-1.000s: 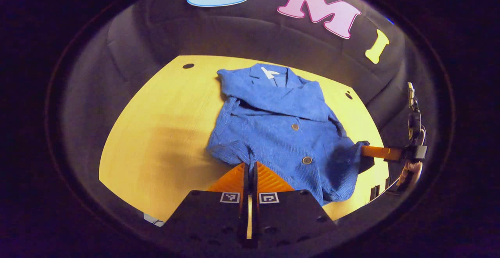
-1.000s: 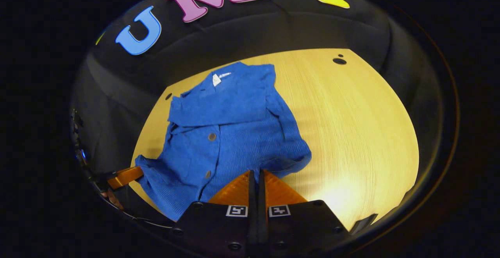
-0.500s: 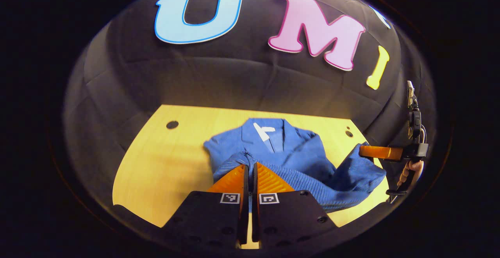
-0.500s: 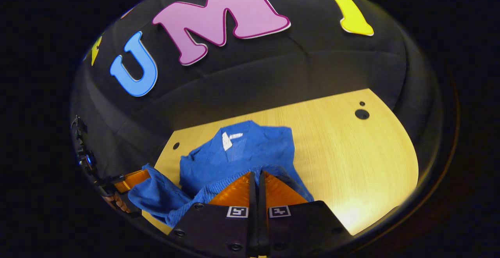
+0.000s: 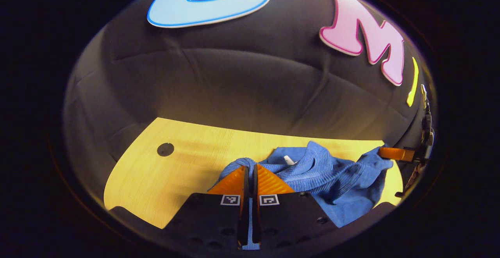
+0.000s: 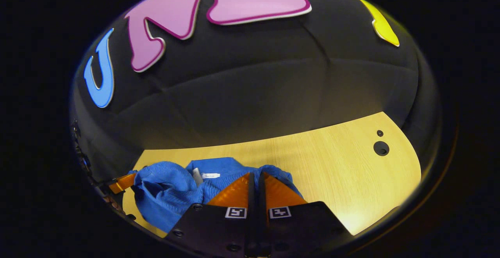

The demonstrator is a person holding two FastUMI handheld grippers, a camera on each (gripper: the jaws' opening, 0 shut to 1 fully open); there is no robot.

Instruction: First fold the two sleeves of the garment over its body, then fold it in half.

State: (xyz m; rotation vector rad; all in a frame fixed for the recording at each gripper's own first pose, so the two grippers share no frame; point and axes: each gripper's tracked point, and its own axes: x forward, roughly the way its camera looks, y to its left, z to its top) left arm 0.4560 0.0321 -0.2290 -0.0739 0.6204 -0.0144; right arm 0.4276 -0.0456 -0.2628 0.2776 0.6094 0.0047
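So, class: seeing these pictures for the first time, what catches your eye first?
The bunched blue jacket on the yellow wooden table, low in both views. The left gripper and right gripper each have their jaws closed on its hem.

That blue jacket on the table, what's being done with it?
A person is folding the blue jacket on a wooden table with a hand-held gripper in each hand. The left hand-held gripper and the right hand-held gripper are each shut on the jacket's hem. The hem is lifted and held over the collar end, where a white tag shows. The half fold is under way; the cloth is bunched, not yet laid flat.
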